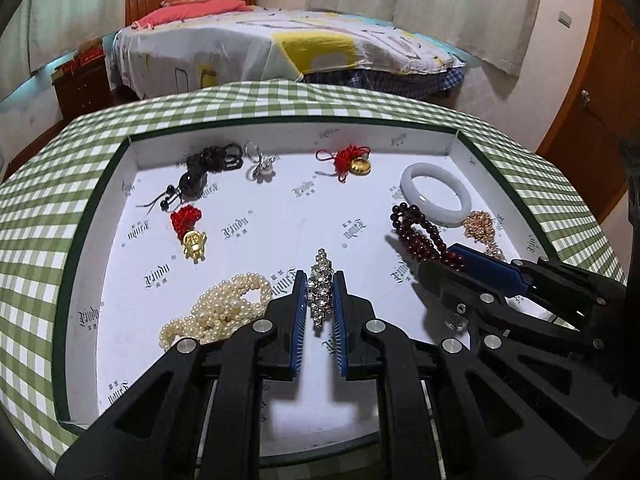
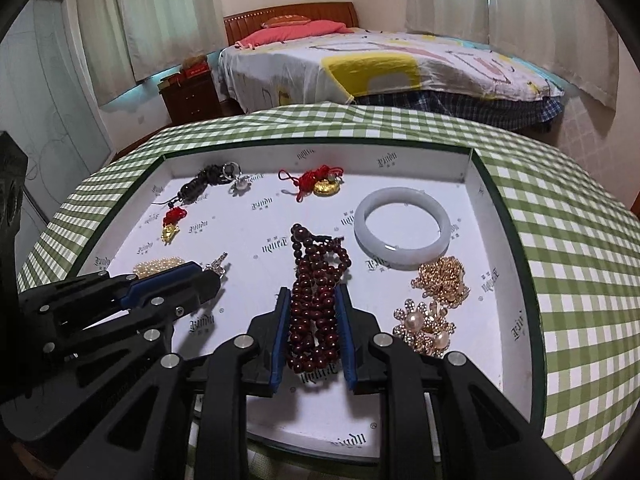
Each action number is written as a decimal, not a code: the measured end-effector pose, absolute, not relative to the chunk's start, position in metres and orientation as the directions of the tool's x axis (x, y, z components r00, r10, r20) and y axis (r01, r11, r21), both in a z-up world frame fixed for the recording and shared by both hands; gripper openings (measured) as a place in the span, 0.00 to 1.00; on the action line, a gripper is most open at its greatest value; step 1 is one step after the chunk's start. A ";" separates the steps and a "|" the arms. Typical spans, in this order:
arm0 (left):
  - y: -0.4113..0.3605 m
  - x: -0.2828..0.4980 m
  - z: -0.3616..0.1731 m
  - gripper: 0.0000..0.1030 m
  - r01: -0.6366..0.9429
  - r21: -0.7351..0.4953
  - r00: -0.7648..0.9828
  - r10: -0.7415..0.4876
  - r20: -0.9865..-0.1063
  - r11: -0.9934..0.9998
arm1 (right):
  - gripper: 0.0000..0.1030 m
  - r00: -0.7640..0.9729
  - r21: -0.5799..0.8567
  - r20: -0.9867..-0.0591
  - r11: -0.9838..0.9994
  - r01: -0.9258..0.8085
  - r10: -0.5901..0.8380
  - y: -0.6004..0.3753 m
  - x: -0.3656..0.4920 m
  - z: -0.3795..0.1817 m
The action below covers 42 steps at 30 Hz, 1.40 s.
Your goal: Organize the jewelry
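Observation:
A shallow white tray [image 1: 100,216] [image 2: 488,216] on a green checked cloth holds the jewelry. My left gripper [image 1: 319,280] is shut on a rhinestone brooch [image 1: 320,286], which stands between its blue pads. My right gripper [image 2: 313,300] is shut on a dark red bead bracelet [image 2: 316,280]; it also shows in the left wrist view [image 1: 416,234]. A pearl necklace [image 1: 224,308] lies left of the left gripper. A white jade bangle [image 2: 400,226] and a gold chain [image 2: 440,280] lie right of the right gripper.
At the tray's back lie a black cord pendant [image 1: 204,168], a silver ring piece [image 1: 260,164] and a red-tasselled gold charm [image 1: 352,162]. A second red and gold charm [image 1: 190,228] lies at left. A pearl flower brooch [image 2: 428,328] lies at front right. A bed [image 1: 280,48] stands beyond the table.

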<state>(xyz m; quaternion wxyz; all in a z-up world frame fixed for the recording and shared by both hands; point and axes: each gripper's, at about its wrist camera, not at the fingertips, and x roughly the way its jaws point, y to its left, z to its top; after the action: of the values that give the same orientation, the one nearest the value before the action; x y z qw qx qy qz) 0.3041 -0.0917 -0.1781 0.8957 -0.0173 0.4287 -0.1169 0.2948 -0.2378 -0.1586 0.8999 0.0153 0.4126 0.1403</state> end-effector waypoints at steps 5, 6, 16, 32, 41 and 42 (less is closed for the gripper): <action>-0.091 0.305 -0.179 0.13 0.193 -0.125 0.606 -0.219 -0.765 0.973 | 0.38 0.620 0.144 -0.739 0.961 -0.238 0.264 -0.238 0.294 -0.158; -0.091 0.305 -0.179 0.14 0.193 -0.123 0.606 -0.217 -0.765 0.973 | 0.38 0.620 0.144 -0.739 0.960 -0.238 0.265 -0.239 0.295 -0.159; -0.077 0.296 -0.165 0.37 0.162 -0.151 0.627 -0.219 -0.748 0.975 | 0.53 0.658 0.136 -0.709 0.965 -0.223 0.252 -0.244 0.289 -0.143; -0.075 0.269 -0.144 0.76 0.128 -0.074 0.697 -0.143 -0.703 0.989 | 0.70 0.705 0.119 -0.684 0.982 -0.146 0.188 -0.263 0.270 -0.132; -0.074 0.237 -0.129 0.87 0.106 0.006 0.757 -0.077 -0.649 0.994 | 0.76 0.727 0.105 -0.670 0.988 -0.113 0.154 -0.268 0.251 -0.129; -0.073 0.235 -0.128 0.87 0.101 0.012 0.760 -0.070 -0.646 0.995 | 0.76 0.728 0.105 -0.668 0.989 -0.108 0.150 -0.269 0.249 -0.129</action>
<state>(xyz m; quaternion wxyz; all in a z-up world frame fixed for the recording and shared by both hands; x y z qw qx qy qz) 0.2349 -0.0734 -0.1278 0.9377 0.0228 0.3436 -0.0454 0.2492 -0.2691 -0.1285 0.9292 0.0296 0.3619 0.0694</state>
